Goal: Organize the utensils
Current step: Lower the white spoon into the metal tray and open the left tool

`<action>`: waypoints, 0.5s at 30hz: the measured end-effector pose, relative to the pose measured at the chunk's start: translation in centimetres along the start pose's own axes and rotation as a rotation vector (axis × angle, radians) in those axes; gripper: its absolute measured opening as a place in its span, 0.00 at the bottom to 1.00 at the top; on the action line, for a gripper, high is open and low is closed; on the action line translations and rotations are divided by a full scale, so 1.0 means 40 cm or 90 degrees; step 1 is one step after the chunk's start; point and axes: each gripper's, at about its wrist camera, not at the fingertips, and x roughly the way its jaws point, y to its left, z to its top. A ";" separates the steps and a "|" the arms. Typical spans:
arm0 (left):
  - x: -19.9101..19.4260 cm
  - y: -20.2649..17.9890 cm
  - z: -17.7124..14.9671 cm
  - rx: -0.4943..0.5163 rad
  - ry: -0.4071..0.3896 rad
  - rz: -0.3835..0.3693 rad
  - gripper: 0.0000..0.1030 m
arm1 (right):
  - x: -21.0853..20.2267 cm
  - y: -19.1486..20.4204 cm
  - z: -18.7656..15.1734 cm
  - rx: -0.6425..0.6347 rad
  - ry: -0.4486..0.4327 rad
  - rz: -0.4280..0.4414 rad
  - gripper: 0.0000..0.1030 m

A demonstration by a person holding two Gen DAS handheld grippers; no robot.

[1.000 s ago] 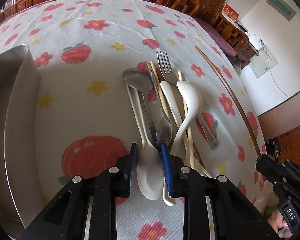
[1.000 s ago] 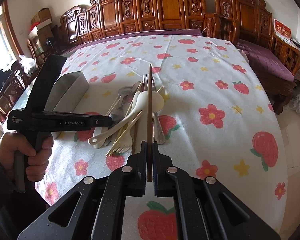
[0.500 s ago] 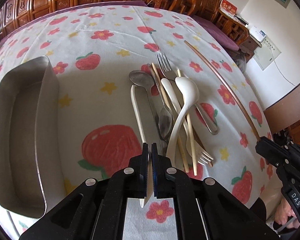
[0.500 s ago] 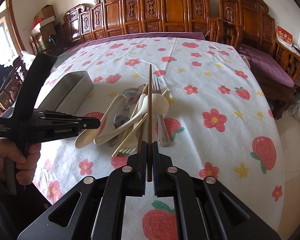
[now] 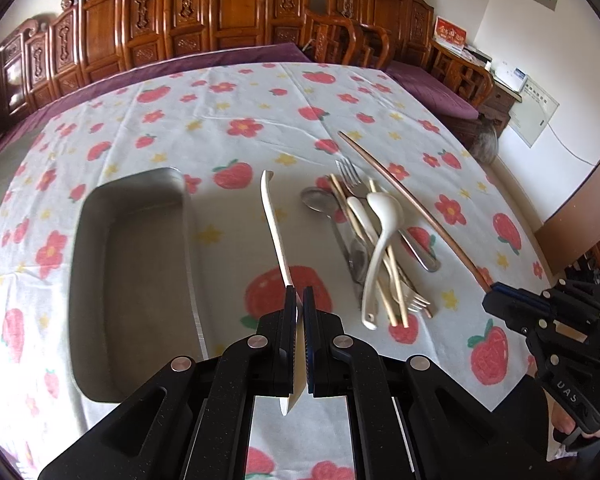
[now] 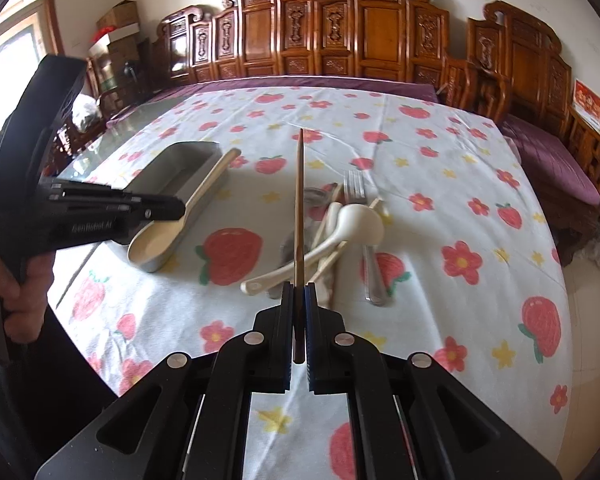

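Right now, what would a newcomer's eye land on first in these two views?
Each pair of tongs holds a utensil off the table: the left tongs are shut on a cream spoon beside the metal tray, and the right tongs are shut on a brown chopstick pointing away. Between them, a tangled pile of spoons, forks and chopsticks lies on the strawberry cloth.

A big table (image 5: 260,92) wears a white cloth with red fruit and flowers. On it sit a metal tray (image 5: 132,272) and a pile of spoons, forks and chopsticks (image 5: 376,240).
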 end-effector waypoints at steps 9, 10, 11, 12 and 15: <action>-0.018 0.108 0.006 -0.019 -0.017 0.033 0.03 | -0.003 0.072 0.004 -0.038 -0.006 0.005 0.06; -0.019 0.118 0.007 -0.020 -0.019 0.037 0.03 | -0.003 0.079 0.005 -0.041 -0.006 0.006 0.06; -0.018 0.133 0.008 -0.023 -0.021 0.040 0.03 | -0.001 0.086 0.005 -0.044 -0.005 0.008 0.06; -0.017 0.145 0.007 -0.028 -0.021 0.042 0.03 | 0.001 0.092 0.005 -0.047 -0.005 0.007 0.06; -0.005 0.193 0.002 -0.045 -0.016 0.047 0.03 | 0.006 0.116 0.010 -0.057 -0.004 0.006 0.06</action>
